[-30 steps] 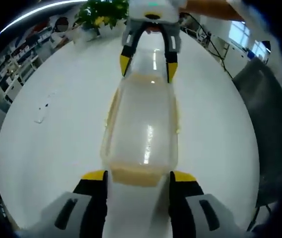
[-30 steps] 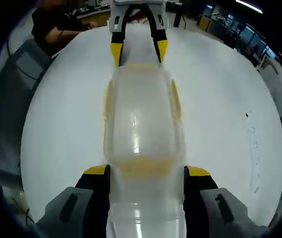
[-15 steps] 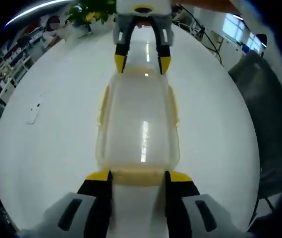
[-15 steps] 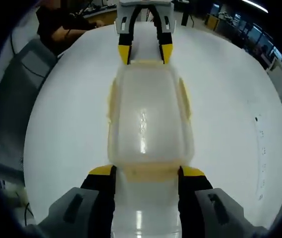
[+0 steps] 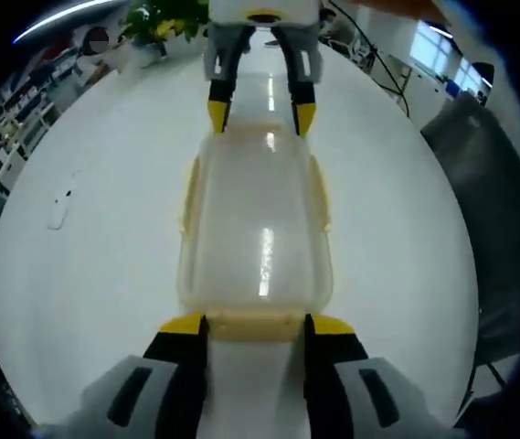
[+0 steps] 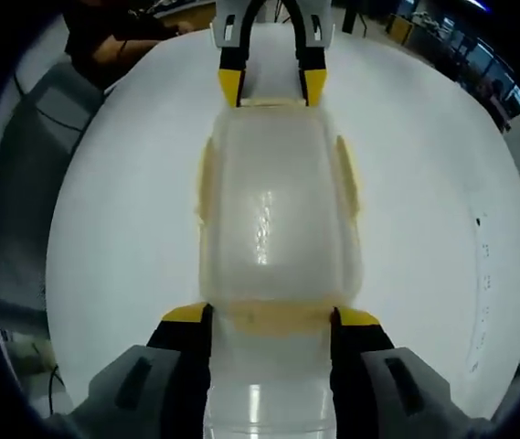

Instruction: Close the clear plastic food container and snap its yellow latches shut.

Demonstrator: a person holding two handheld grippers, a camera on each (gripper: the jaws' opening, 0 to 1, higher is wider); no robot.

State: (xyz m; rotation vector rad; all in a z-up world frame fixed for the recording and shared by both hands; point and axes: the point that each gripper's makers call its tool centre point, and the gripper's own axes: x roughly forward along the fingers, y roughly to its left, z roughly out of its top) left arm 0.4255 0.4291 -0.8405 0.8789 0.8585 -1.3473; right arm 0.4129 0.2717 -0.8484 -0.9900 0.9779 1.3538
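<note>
Left gripper view: my left claw (image 5: 247, 322) stands spread, its yellow-tipped black jaws flanking the near end latch (image 5: 253, 326) of the clear plastic container (image 5: 255, 229), a long rounded box with a cloudy, glossy lid lying flat on the smooth white surface (image 5: 86, 274); pale yellow latches (image 5: 189, 187) run along its sides. Right gripper view: my right claw (image 6: 270, 318) is likewise spread at the opposite end of the container (image 6: 273, 206), jaws beside its end latch, not clamping.

I work in a lab-like office: white table (image 5: 104, 238), shelving (image 5: 45, 101) at ten o'clock, potted plant (image 5: 164, 23) at eleven, windows (image 5: 433, 55) at one.
</note>
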